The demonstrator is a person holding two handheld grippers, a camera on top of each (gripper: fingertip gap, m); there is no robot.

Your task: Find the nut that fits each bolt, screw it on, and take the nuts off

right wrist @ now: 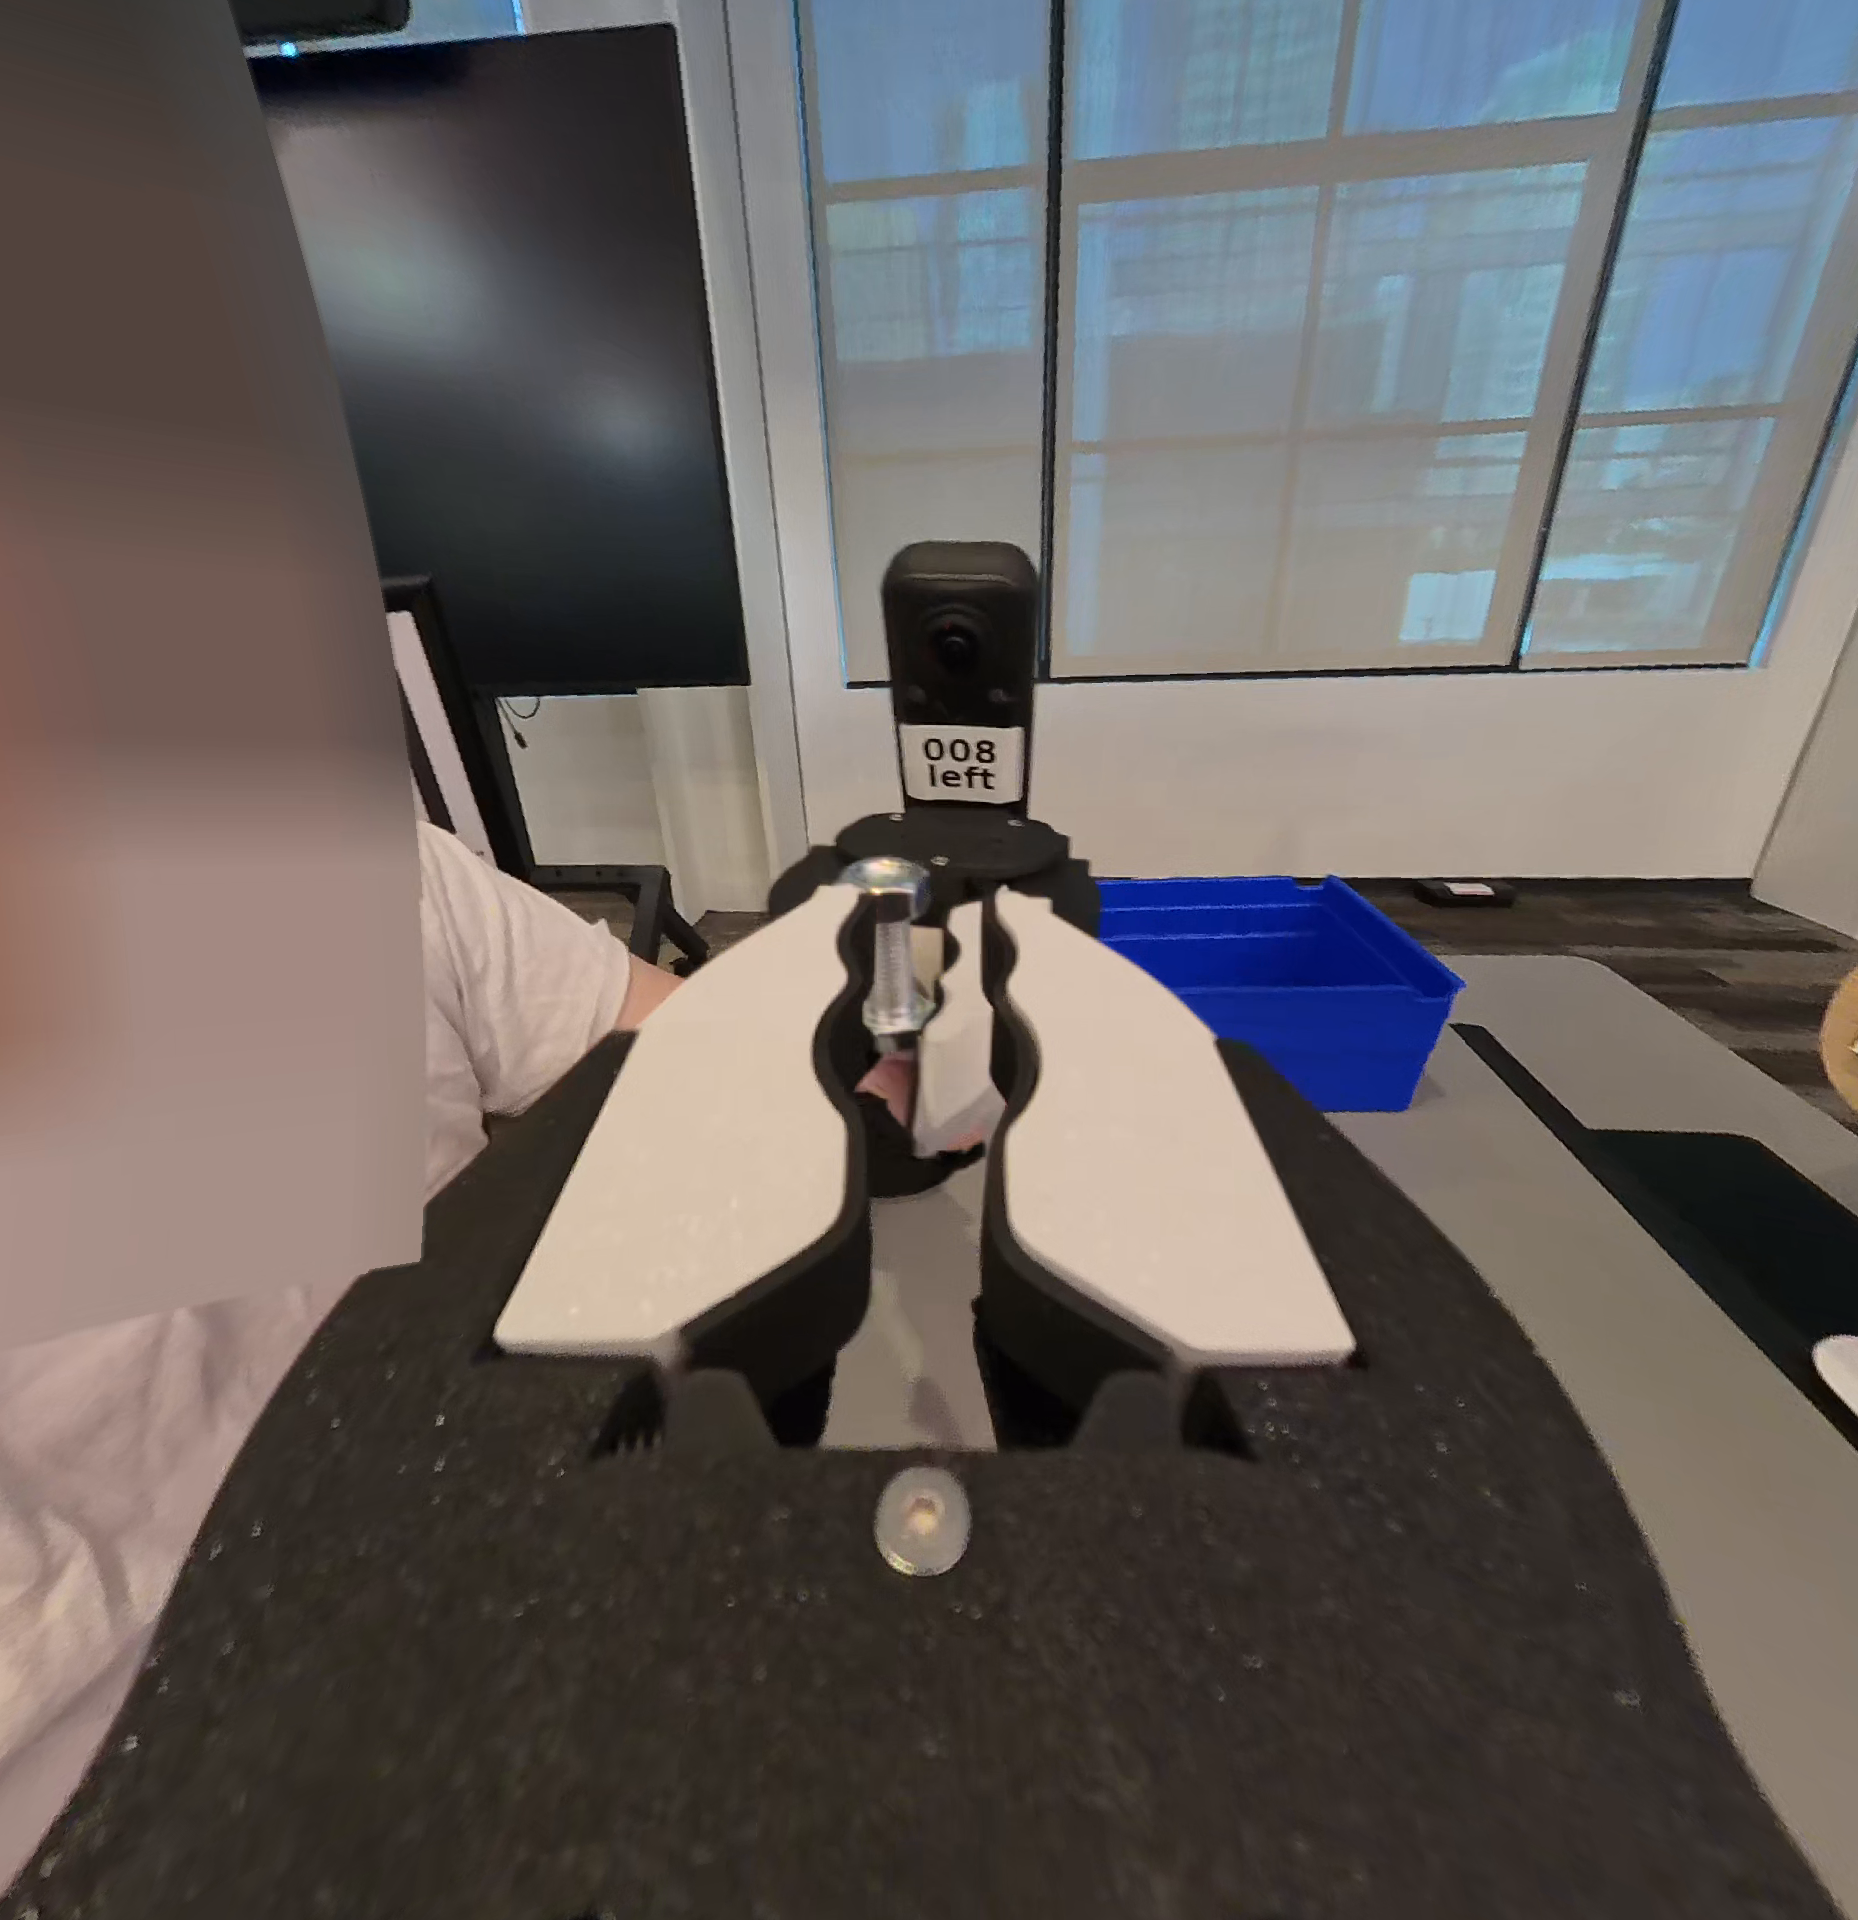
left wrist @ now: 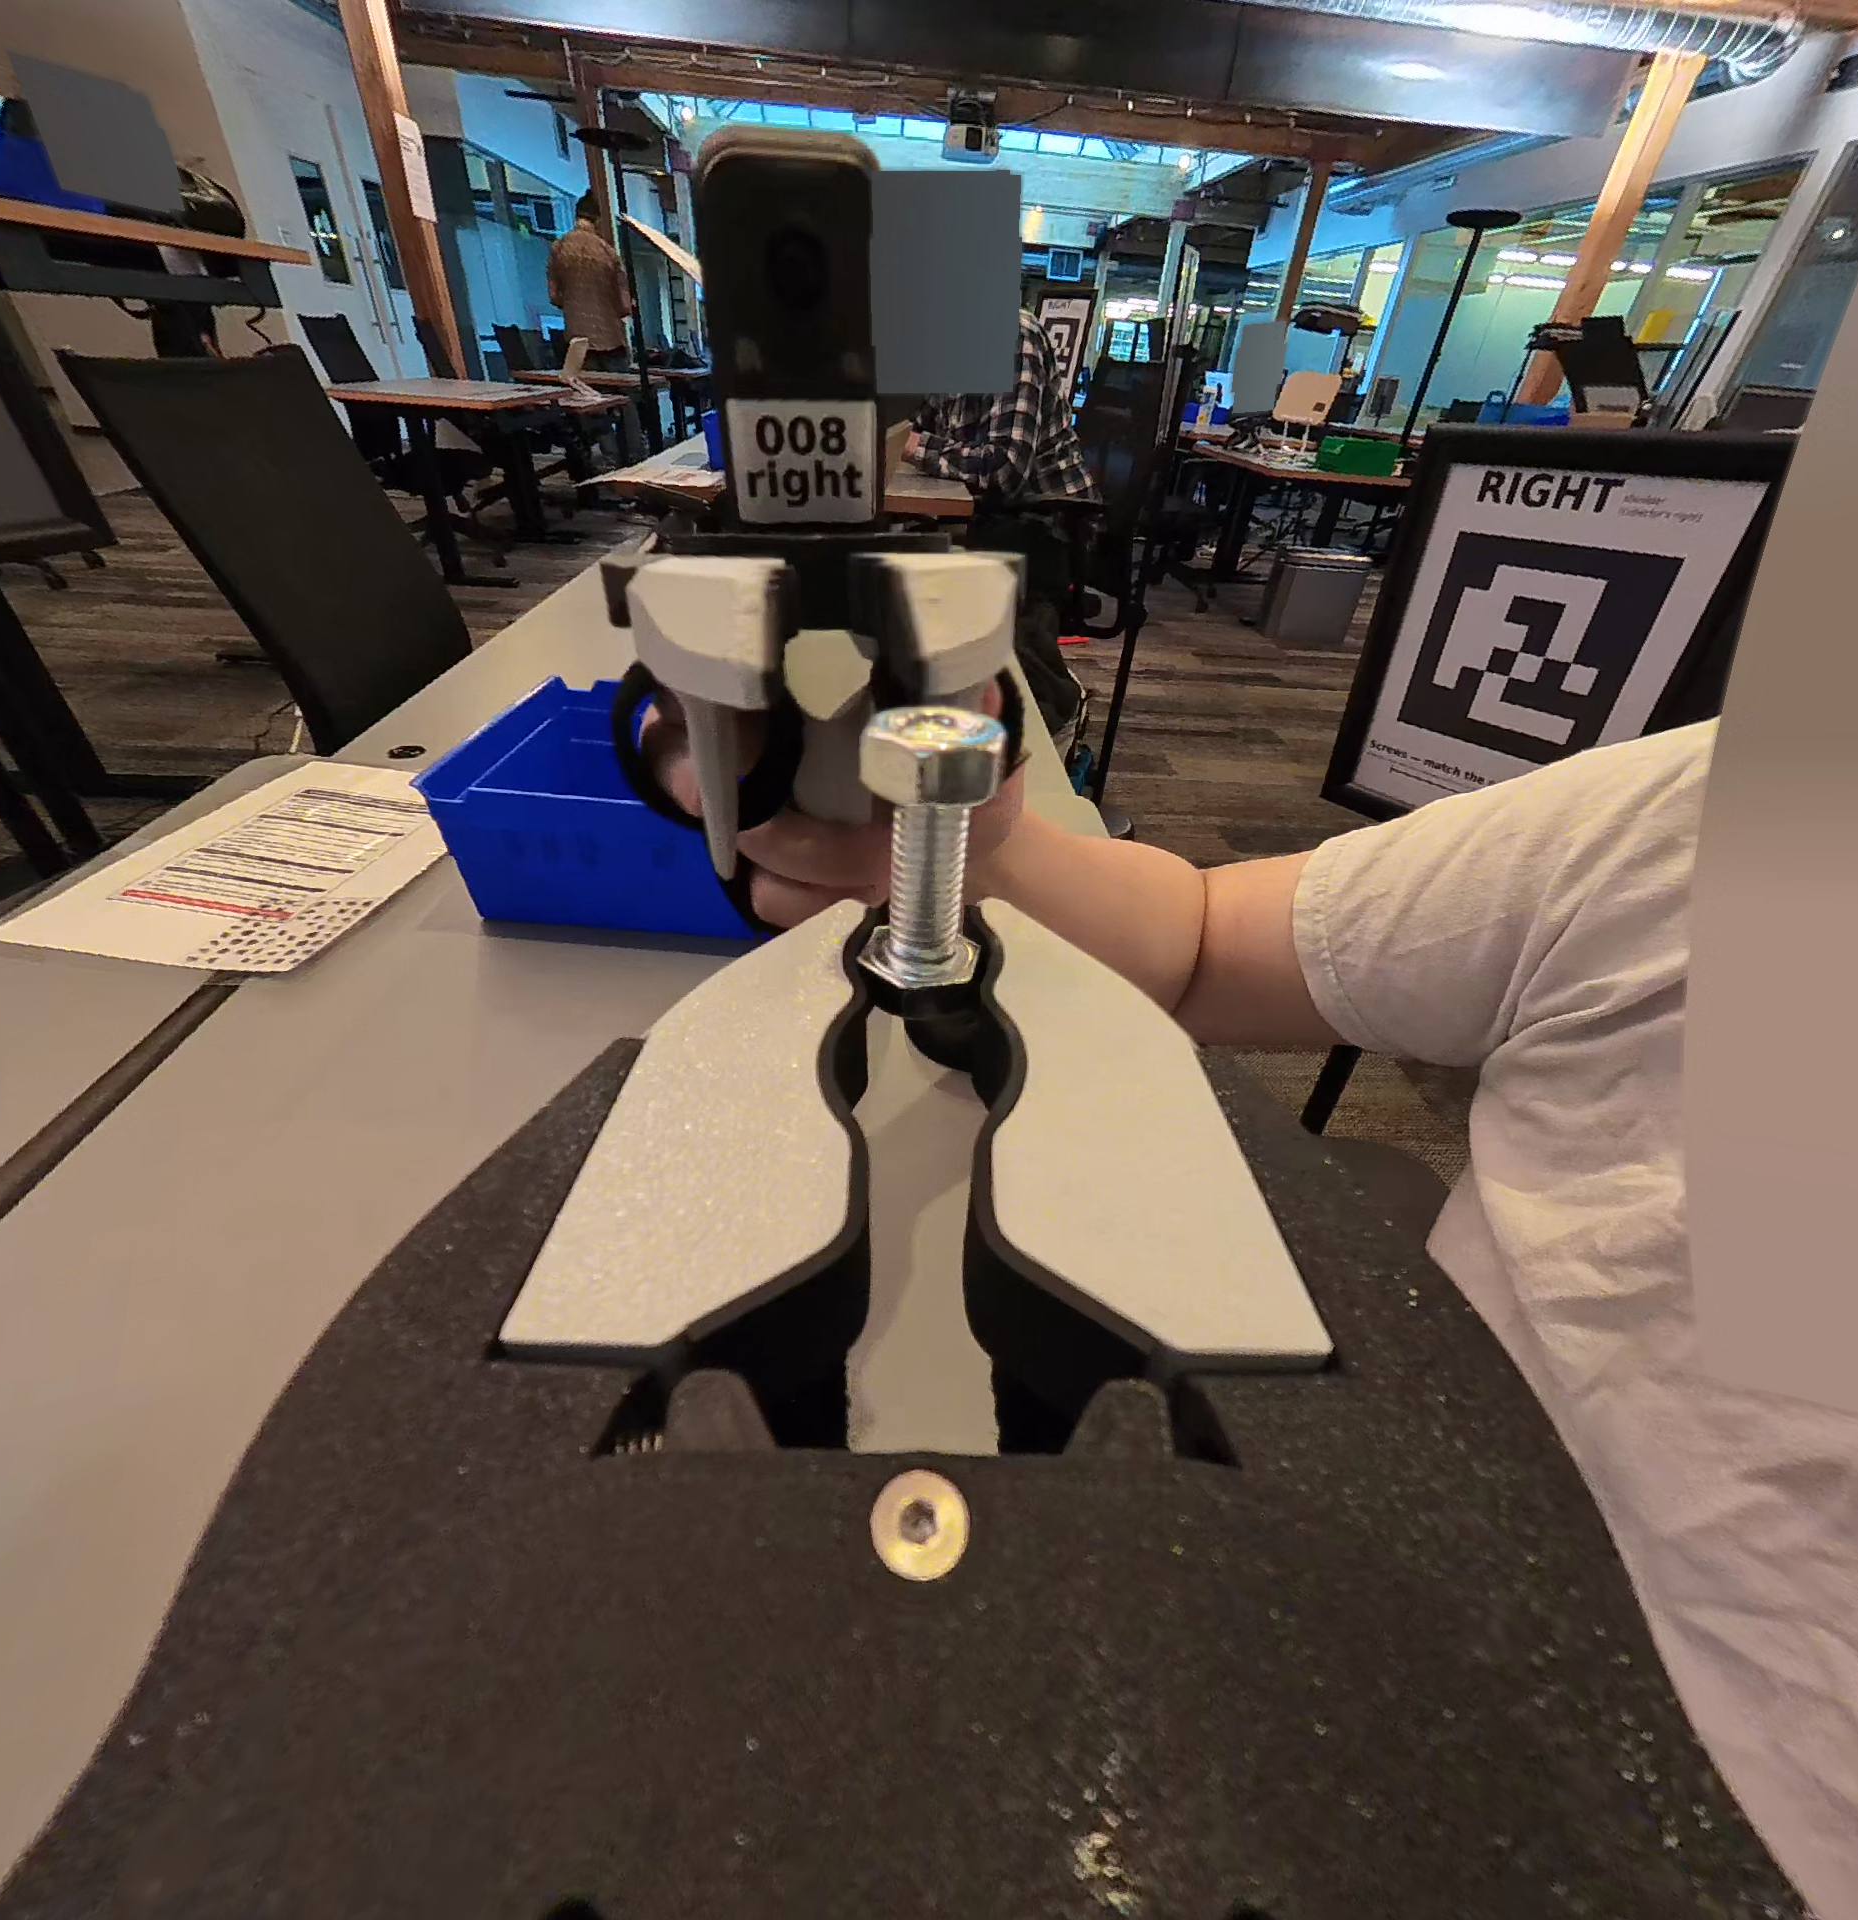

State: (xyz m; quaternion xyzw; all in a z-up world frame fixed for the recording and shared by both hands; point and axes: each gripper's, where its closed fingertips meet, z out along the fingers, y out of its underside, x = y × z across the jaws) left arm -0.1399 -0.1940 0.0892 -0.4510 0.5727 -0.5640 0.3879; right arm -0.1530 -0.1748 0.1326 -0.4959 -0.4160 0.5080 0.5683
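Over the grey table [left wrist: 281,1091], your two claws meet nose to nose. Your left gripper [left wrist: 914,925] is pinched narrow on a nut [left wrist: 912,961] at its very tips. A bolt [left wrist: 930,831] stands upright in that nut, with its hex head on top.

Your right gripper [right wrist: 920,914] faces it with its fingers a little apart and clamps nothing. From its own camera the bolt [right wrist: 889,966] rises in the gap, hard against the left finger; whether it touches, you cannot tell. One white finger of the other claw pokes up just beside it.

A blue bin [left wrist: 592,831] sits on the table behind the right gripper and your hand [left wrist: 831,862], which cover its near corner. In the right wrist view the bin [right wrist: 1268,977] lies right of the left claw. Its walls hide the floor, so what it holds cannot be told.

A printed sheet [left wrist: 239,862] lies flat left of the bin. A framed sign [left wrist: 1548,634] stands beyond your white sleeve [left wrist: 1476,935], and a black chair [left wrist: 281,540] sits at the table's far side. Behind the left claw are a dark screen [right wrist: 509,364] and tall windows [right wrist: 1320,364].
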